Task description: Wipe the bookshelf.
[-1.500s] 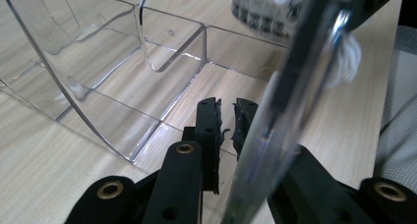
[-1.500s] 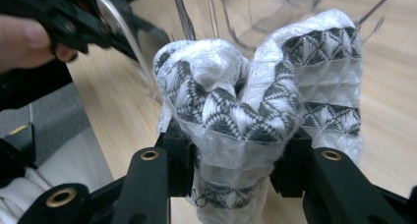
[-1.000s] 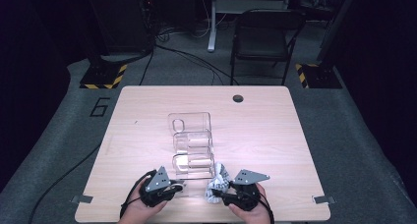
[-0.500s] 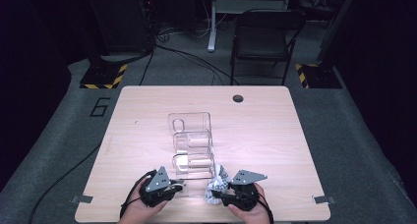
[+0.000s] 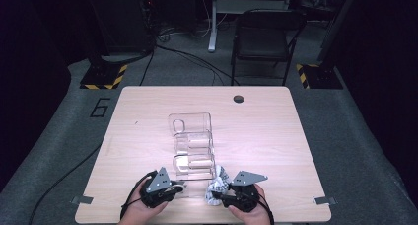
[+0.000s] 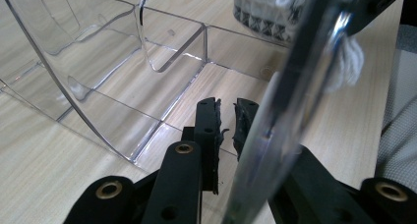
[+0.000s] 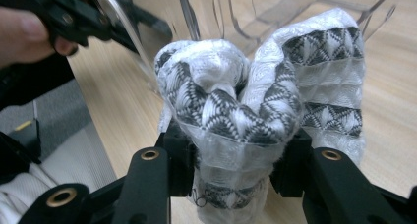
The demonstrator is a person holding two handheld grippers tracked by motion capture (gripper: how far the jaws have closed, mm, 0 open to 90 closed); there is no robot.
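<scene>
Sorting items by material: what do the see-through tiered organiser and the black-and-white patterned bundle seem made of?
Clear tiered organiser: likely acrylic or similar hard plastic, glossy; the table shows through and edges glint. Black-and-white patterned bundle: knitted fabric, probably socks; soft, matt, ribbed yarn texture.

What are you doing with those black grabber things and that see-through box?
A person sits at a wooden table with a grabber in each hand. The right gripper squeezes a rolled-up pair of black-and-white socks between its fingers. The left gripper pinches the near wall of a clear plastic organizer, holding it steady. The socks are beside the organizer's front corner, not inside any compartment yet.
</scene>
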